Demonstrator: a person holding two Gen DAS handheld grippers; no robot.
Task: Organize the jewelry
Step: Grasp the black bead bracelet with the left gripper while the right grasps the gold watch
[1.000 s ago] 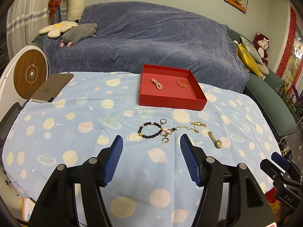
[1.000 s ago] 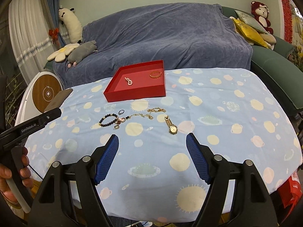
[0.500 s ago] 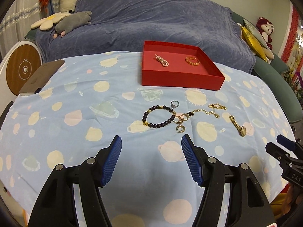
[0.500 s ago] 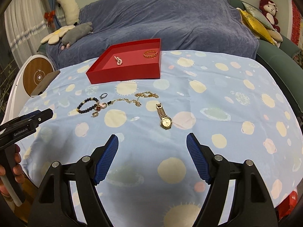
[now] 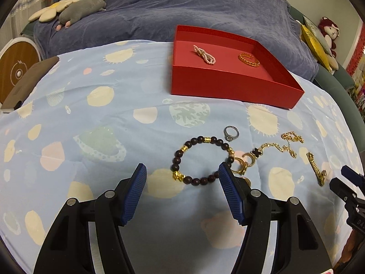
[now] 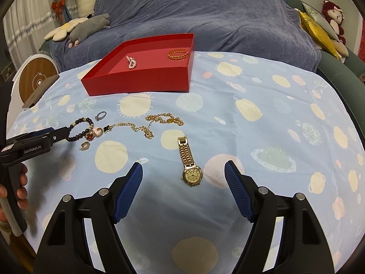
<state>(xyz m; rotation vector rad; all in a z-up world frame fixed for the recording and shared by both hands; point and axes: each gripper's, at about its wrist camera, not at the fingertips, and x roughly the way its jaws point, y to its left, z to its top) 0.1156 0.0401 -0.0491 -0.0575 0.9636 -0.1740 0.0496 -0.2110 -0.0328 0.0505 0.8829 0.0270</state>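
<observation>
A red tray [image 5: 230,89] [image 6: 136,81] holds a pearl piece [image 5: 204,54] and a gold bangle [image 5: 249,59]. On the blue cloth lie a dark bead bracelet [image 5: 200,157], a silver ring [image 5: 231,133], gold earrings [image 5: 241,166], a gold chain [image 6: 146,125] and a gold watch [image 6: 190,164]. My left gripper [image 5: 182,175] is open, its fingertips just short of the bead bracelet. My right gripper [image 6: 183,173] is open, its fingertips on either side of the watch face.
A sofa under a blue-grey cover [image 5: 182,9] stands behind the table with plush toys [image 5: 79,6]. A brown flat case [image 5: 29,77] lies at the table's left edge. A round white device [image 6: 36,77] stands to the left.
Both grippers have moved forward and down towards the jewelry. The bead bracelet now lies at the left fingertips and the watch between the right ones. Both stay open.
</observation>
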